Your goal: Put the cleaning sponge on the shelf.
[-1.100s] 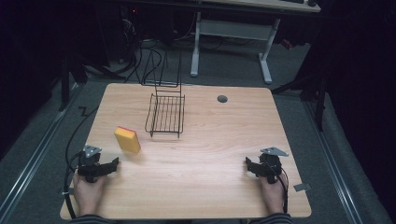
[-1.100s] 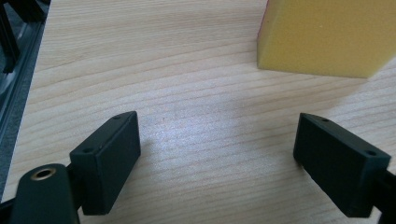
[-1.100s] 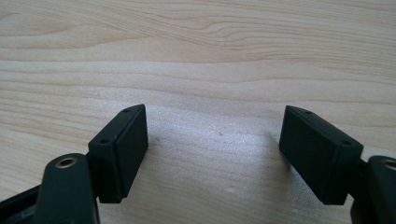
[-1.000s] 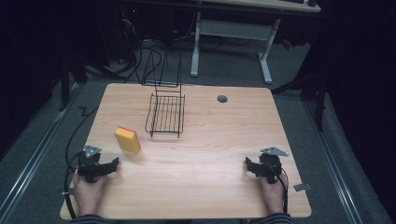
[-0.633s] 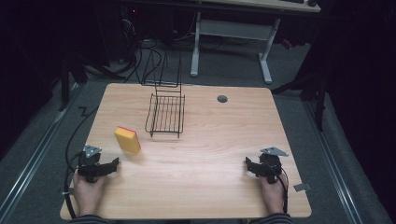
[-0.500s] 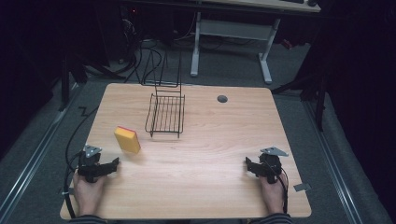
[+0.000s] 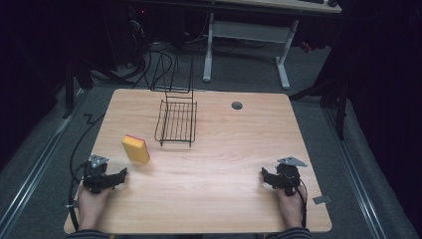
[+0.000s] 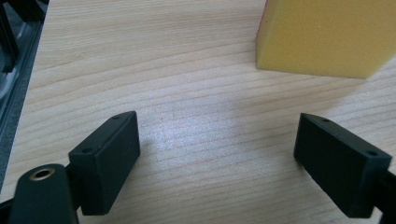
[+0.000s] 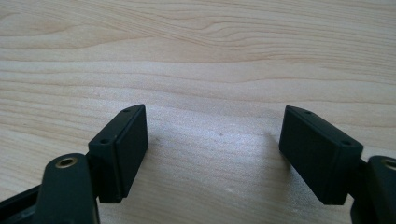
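While both hands are rested on the near edge of the wooden bench [image 7: 224, 149], the left tool [image 7: 119, 175] is seen at the near left corner and the right tool [image 7: 263, 175] at the near right corner, well apart from each other. The left tool is released, its jaws spread with only bare wood between them, and nothing is gripped. The right tool is likewise released, its jaws parted over bare wood grain. A yellow sponge [image 7: 136, 149] with an orange-red scouring face along its far end is laid flat on the left half of the bench, just beyond the left tool and apart from its jaws. Its long axis is run from the far left to the near right, so that its near end is pointed toward the middle of the front edge. In the left gripper view, the sponge's yellow block [image 8: 327, 37] is seen ahead of the right-hand jaw, untouched. A black wire rack [image 7: 175, 122] is stood behind the sponge, near it, toward the far edge.
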